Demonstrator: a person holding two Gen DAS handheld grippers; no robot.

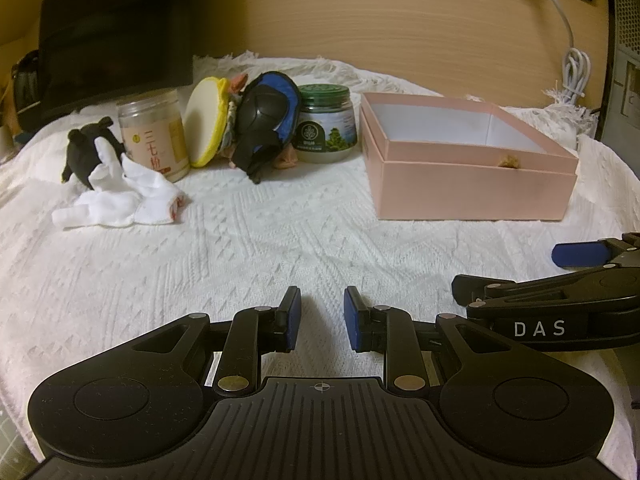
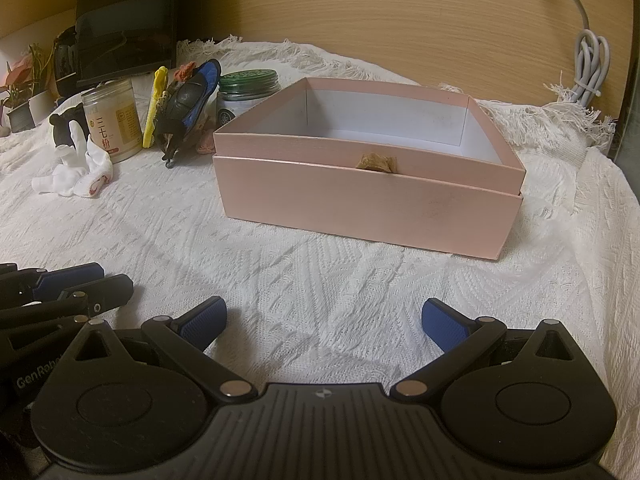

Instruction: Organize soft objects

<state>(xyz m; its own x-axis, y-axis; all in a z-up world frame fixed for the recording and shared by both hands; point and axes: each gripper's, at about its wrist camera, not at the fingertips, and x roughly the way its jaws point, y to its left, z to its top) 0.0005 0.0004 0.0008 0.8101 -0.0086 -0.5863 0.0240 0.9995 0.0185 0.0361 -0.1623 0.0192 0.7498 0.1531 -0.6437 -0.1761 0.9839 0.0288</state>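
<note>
White knitted cloth [image 2: 320,280] before a wooden wall [image 2: 360,12]; both grippers' jaws apart, empty.

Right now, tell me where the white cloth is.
The white cloth lies crumpled on the bedspread at the far left of both views, against the black plush toy and just before the beige jar.

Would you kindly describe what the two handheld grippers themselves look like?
Both are matte black plastic. The left gripper has a ribbed centre plate with a small crosshair mark, round discs either side, silver pivot pins and fingers faced with blue textured pads. The right gripper matches it; white "DAS" lettering shows on its side, and the left's side reads "GenRobot", partly cut off.
</note>
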